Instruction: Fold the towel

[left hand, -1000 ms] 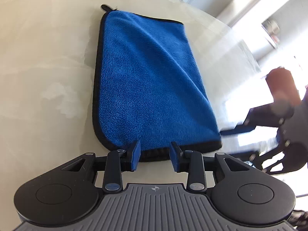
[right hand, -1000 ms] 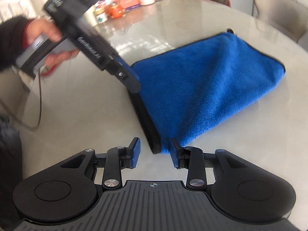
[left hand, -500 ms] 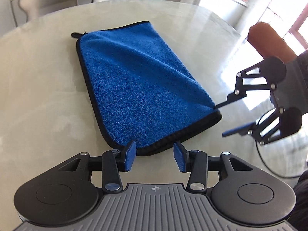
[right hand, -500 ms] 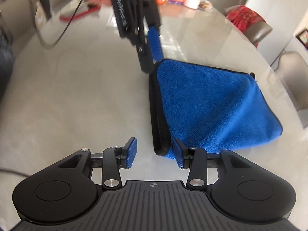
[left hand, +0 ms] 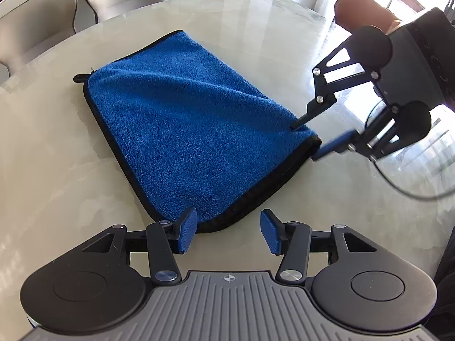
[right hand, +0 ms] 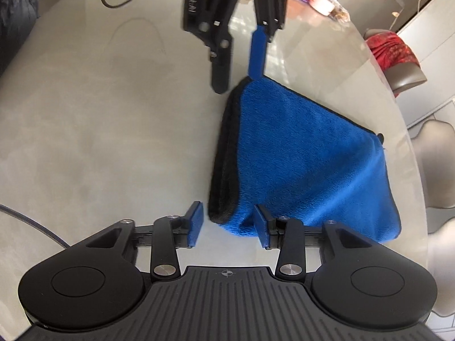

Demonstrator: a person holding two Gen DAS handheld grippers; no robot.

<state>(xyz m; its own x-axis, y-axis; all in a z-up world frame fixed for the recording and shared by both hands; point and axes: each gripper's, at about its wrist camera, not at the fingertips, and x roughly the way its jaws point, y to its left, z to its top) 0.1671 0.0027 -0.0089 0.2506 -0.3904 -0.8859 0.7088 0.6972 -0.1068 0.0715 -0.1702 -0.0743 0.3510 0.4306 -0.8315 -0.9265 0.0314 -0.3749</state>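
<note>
A: Left wrist view — where is the towel (left hand: pixel 193 130)?

B: Folded, lying flat on the pale marbled surface (left hand: pixel 42 147), its black-trimmed open edge toward the left tool (left hand: pixel 229 234). That tool's jaws are spread and still widening; the towel's near corner sits just ahead of the gap, and no pad presses on it.

A: And the right tool (left hand: pixel 305 139)?

B: It comes in from the right at the towel's other near corner, one finger above the cloth, the blue pad (left hand: pixel 331 146) level with the hem.

A: From the right wrist?

B: The right tool (right hand: pixel 229 226) has its jaws narrowing, the corner of the towel (right hand: pixel 307 167) between them. The right-hand pad touches the fabric, the left-hand one stands clear.
</note>
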